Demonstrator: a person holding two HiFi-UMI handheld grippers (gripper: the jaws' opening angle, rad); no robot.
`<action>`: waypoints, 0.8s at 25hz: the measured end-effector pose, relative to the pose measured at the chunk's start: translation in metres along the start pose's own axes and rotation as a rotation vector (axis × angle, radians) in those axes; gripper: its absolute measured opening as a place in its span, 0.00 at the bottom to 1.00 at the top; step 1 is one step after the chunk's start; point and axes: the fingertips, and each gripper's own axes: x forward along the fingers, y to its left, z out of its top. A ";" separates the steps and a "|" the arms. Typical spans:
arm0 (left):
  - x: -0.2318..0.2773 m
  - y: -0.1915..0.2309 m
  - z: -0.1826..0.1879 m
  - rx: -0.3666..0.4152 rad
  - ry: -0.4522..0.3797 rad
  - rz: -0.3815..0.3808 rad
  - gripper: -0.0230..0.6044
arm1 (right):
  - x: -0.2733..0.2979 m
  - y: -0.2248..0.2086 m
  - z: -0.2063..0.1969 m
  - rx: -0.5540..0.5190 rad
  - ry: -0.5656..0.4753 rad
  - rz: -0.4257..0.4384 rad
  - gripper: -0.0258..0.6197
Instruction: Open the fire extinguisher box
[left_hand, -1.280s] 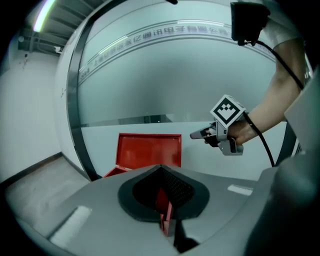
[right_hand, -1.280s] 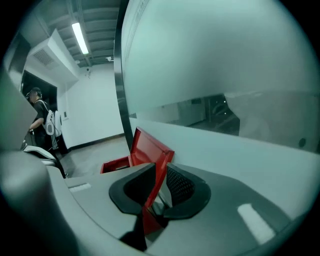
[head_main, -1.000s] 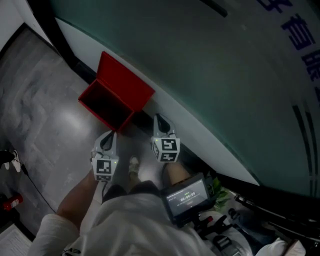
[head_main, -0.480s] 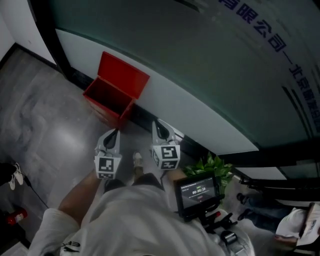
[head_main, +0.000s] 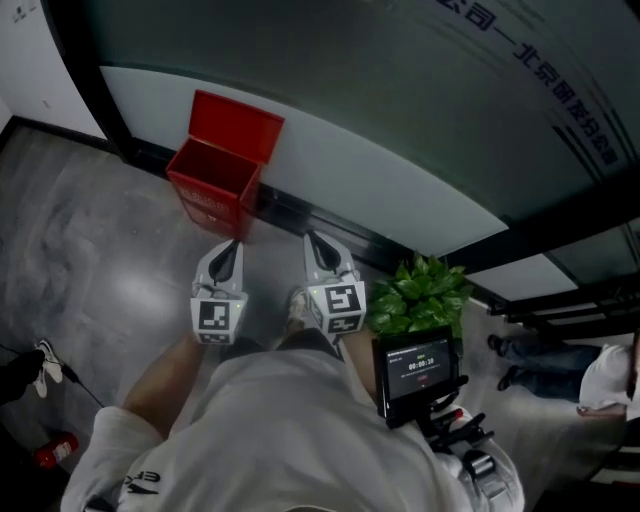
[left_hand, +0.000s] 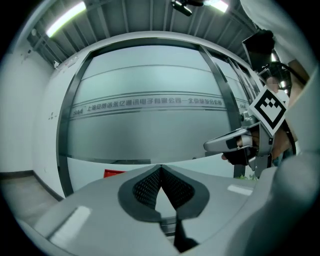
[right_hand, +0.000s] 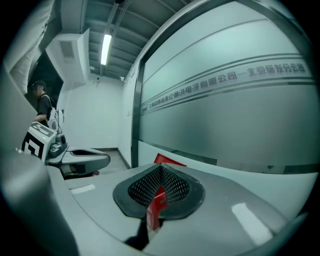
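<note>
**Left gripper** (head_main: 234, 246): held low in front of the body on a bare forearm (head_main: 160, 385), marker cube facing up. The tips point forward at the foot of the glass wall (head_main: 400, 90). In its own view the jaws are pressed together tip to tip, with nothing between the pads.

**Right gripper** (head_main: 313, 240): level with the left gripper, near it and roughly parallel, tips pointing the same way. The jaws are closed, the pads meet at the tip, and nothing is gripped. The red strip in the gap below the meeting tips is the box beyond, not touched.

**Fire extinguisher box** (head_main: 215, 180): red, standing on the floor (head_main: 90, 260) against the wall. It sits just ahead of the left gripper's tips, and ahead and to the left of the right gripper's tips, apart from both. The lid (head_main: 238, 125) is raised and leans back on the wall. The inside is dark, so its contents cannot be made out.

**Head view only:**
- a potted plant (head_main: 420, 295) to the right of the right gripper's tips
- a small screen (head_main: 415, 362) behind the plant, near the body
- a red fire extinguisher (head_main: 55, 450) lying on the floor, well behind and left of the left gripper

**Left gripper view:** only a red sliver of the box, to the left of its tips, and the right gripper off to the right.

**Right gripper view:** the lid's top edge just above its tips, the left gripper off to the left, and a lit ceiling lamp (right_hand: 106, 48).
</note>
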 end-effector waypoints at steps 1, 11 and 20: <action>-0.003 -0.003 0.003 0.011 -0.017 -0.006 0.04 | -0.007 0.002 0.002 -0.004 -0.002 -0.003 0.06; -0.029 -0.049 0.021 0.016 -0.058 -0.045 0.04 | -0.070 -0.007 -0.003 0.024 -0.015 -0.032 0.06; -0.039 -0.074 0.023 0.004 -0.042 -0.036 0.04 | -0.100 -0.015 -0.012 0.045 -0.014 -0.015 0.06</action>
